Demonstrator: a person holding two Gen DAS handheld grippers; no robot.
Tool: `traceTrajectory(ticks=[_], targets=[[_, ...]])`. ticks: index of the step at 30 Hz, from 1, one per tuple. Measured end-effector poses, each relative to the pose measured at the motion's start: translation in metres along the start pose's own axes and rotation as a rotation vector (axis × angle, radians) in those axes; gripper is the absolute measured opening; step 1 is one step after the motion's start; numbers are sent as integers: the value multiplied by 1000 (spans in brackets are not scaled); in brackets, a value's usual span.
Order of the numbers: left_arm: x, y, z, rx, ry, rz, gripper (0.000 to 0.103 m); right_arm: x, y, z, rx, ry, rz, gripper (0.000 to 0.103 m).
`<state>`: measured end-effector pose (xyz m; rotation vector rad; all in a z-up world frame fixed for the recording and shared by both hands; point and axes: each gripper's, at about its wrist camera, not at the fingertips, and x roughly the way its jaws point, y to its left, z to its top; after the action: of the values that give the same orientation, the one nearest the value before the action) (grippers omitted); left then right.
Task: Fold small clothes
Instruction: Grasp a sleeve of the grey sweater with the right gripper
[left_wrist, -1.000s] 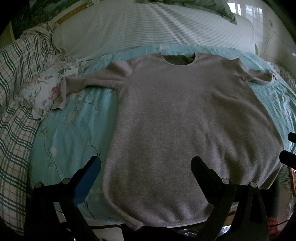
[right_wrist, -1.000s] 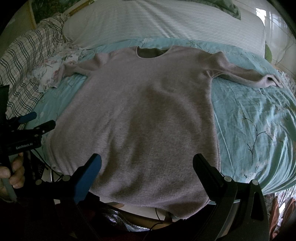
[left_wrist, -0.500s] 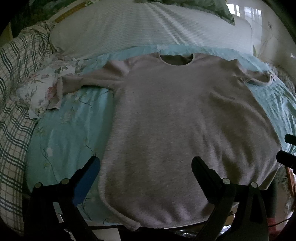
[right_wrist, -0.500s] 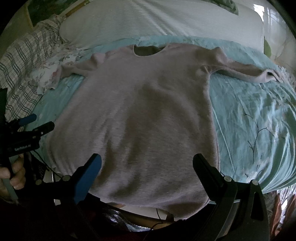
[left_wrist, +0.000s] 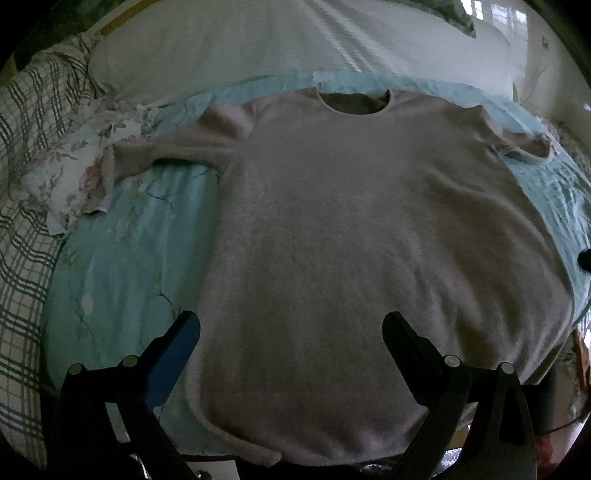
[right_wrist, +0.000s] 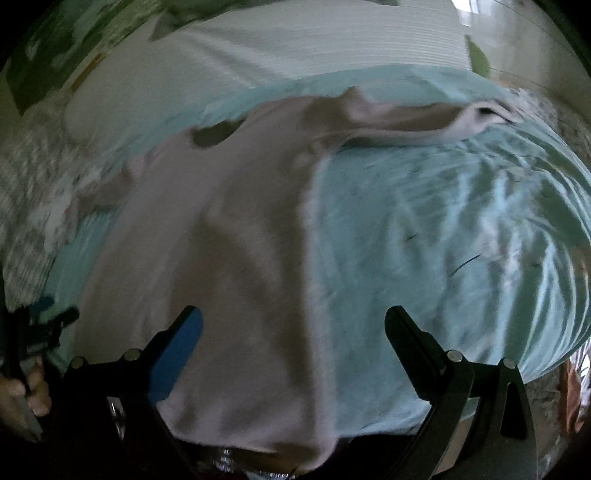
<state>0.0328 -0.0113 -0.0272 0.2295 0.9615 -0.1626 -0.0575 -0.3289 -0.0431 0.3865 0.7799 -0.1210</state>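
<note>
A pale grey-pink long-sleeved sweater (left_wrist: 354, 236) lies flat, front up, on a light blue floral bedsheet (left_wrist: 122, 266), its hem hanging over the near edge of the bed. My left gripper (left_wrist: 291, 325) hovers open over the lower left part of the sweater, holding nothing. In the blurred right wrist view, my right gripper (right_wrist: 293, 321) is open above the sweater (right_wrist: 221, 258) by its right side edge. The right sleeve (right_wrist: 417, 122) stretches out toward the far right. The left gripper (right_wrist: 48, 328) and a hand (right_wrist: 33, 391) show at the left edge there.
A white striped pillow (left_wrist: 280, 40) lies across the head of the bed. A plaid blanket (left_wrist: 22, 206) and a floral cloth (left_wrist: 70, 173) lie at the left, under the left sleeve's cuff (left_wrist: 110, 173). The right gripper's tip (left_wrist: 584, 258) peeks in at the right.
My right gripper has swung quickly to the right, so its view is blurred and shows more bare sheet. My left gripper has moved slightly forward over the sweater. Both stay open.
</note>
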Motion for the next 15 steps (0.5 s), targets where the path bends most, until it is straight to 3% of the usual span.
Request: traceTrajectory(ticks=[7,9,11,15], targets=[[21,-2,22,-5,14,11,99,22,-78,54,152,16,-76,97],[26,-2,27,-3,26,16,99,26,-114,82,209,-32,-96,90],[33,-5,34,-2,35,17,99,28,-145,106,255,-80,-109,73],[48,-12,46,4,60,8,99,43,-208,157,375,-157,-137,61]])
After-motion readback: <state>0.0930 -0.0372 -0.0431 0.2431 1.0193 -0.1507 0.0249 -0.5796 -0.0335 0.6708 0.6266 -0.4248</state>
